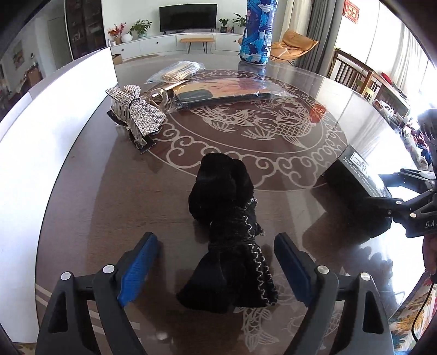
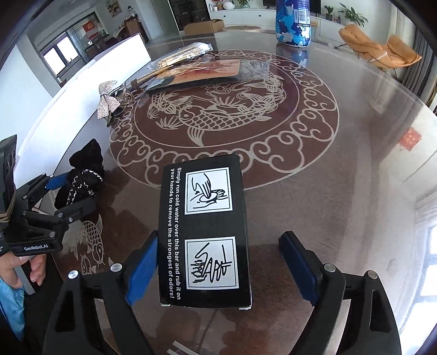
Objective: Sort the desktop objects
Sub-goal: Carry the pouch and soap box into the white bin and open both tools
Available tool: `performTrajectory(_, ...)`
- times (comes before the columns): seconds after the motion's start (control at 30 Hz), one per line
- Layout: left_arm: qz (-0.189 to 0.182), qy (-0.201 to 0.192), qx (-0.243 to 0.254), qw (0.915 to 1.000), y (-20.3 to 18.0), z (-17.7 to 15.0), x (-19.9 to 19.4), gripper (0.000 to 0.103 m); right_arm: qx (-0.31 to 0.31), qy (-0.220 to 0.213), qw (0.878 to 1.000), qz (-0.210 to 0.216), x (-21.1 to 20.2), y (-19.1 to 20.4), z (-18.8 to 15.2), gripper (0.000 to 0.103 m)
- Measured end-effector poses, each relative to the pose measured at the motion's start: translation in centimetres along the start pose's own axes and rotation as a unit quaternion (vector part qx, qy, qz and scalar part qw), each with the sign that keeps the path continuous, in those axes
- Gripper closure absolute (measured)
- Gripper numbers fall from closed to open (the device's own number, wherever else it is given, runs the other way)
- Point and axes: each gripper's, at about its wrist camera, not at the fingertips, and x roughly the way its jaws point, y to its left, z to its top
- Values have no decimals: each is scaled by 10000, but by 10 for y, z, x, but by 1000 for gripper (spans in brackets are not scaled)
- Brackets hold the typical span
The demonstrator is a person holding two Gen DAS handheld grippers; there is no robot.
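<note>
Black box [image 2: 204,234] between right fingers [image 2: 143,266], unclamped.

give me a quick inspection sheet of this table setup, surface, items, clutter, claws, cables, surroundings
surface: dark glossy round table with a pale fish and cloud pattern, strong glare.
job's things: black velvet bow between the left claw's pads; black printed box between the right claw's pads; rhinestone bow clip; flat wrapped packet; bagged sticks; blue patterned bottle.
clutter: nothing seen.
grippers: left claw open, clear of the bow; right claw open, its left pad beside the box edge.
cables: thin dark cable at right edge.
surroundings: living room, television, orange chair, plants.
</note>
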Motion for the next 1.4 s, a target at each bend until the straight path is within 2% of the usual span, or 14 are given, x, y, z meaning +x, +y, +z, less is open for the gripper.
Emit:
performTrajectory(0.13, 83, 30, 110, 9999, -1, 1, 1, 19, -255, 152, 9996, -30, 5, 6, 11, 18)
performTrajectory(0.17, 36, 11, 135, 9999, -2, 0, 0, 39, -360, 142, 9992, 18, 5, 9, 12, 37)
performTrajectory(0.2, 33, -41, 177, 9998, -4, 0, -2, 64, -464, 146, 9988, 92, 4, 13, 14, 42)
performTrajectory(0.23, -80, -3, 176, 9998, -4, 1, -4, 74, -559, 170, 9983, -20, 3, 18, 14, 43)
performTrajectory(0.27, -156, -3, 153, 9998, -4, 0, -8, 74, -629, 169, 9979, -65, 1, 22, 14, 43)
performTrajectory(0.43, -220, -281, 144, 9993, -4, -7, -41, 74, -523, -94, 9982, 280, -26, 29, 8, 43)
performTrajectory(0.53, -232, -408, 78, 9989, 5, -4, -67, 74, -431, -103, 9980, 449, -35, 35, 12, 43)
performTrajectory(0.7, -4, -709, -327, 9970, 56, 8, -124, 73, -625, -282, 9946, 783, -50, 67, 45, 43)
performTrajectory(0.8, 227, -881, -762, 9929, 108, 13, -158, 73, -907, -478, 9889, 1072, -59, 105, 78, 43)
performTrajectory(0.9, 697, -930, -1131, 9868, 162, 13, -181, 74, -1209, -645, 9806, 1405, -66, 155, 112, 43)
performTrajectory(1.1, 1107, -717, -2027, 9703, 253, 3, -189, 74, -1877, -894, 9556, 2090, -70, 276, 169, 43)
performTrajectory(1.23, 1163, -524, -2333, 9640, 280, 3, -177, 74, -2174, -911, 9437, 2322, -50, 349, 200, 43)
performTrajectory(1.4, 1105, -209, -2442, 9632, 288, 8, -145, 74, -2469, -854, 9447, 1980, -3, 403, 239, 43)
